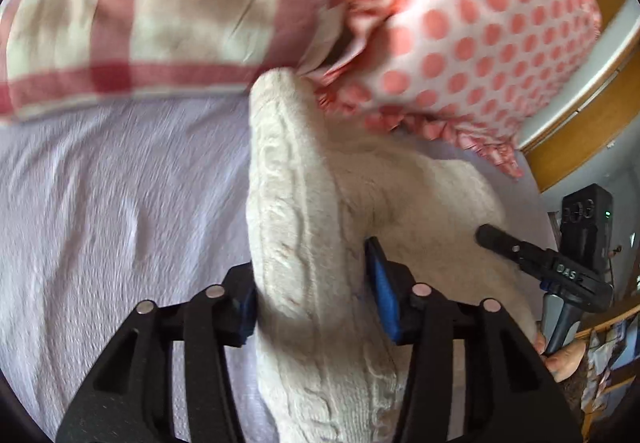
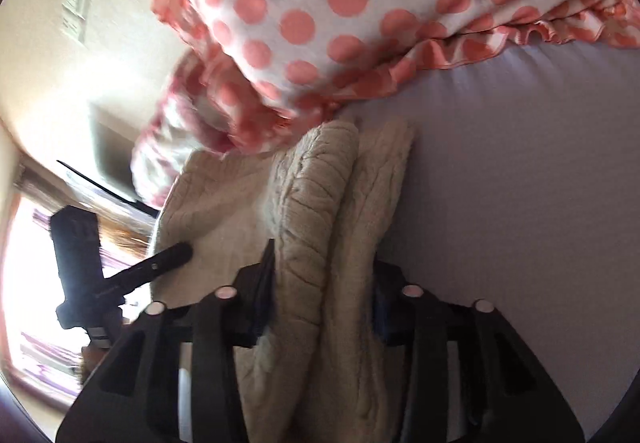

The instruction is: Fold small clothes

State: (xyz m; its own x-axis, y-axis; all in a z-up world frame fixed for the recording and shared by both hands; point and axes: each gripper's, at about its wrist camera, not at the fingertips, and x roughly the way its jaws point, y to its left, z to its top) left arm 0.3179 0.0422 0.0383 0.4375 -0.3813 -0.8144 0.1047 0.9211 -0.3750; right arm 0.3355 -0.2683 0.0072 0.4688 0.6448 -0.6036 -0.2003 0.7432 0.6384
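A cream cable-knit garment (image 1: 304, 227) lies bunched on a lilac bed sheet (image 1: 112, 211). My left gripper (image 1: 316, 295) is shut on a thick fold of it, blue pads on both sides. In the right wrist view the same knit garment (image 2: 320, 211) runs between the fingers of my right gripper (image 2: 320, 303), which is shut on a doubled fold. The right gripper also shows in the left wrist view (image 1: 532, 251) at the garment's right edge. The left gripper shows in the right wrist view (image 2: 160, 263), resting on the knit.
A white pillow with pink dots and a ruffled edge (image 1: 480, 35) lies just beyond the garment, also in the right wrist view (image 2: 360, 3). A red-and-cream checked pillow (image 1: 140, 23) lies at the far left. A wooden bed frame (image 1: 580, 123) runs along the right.
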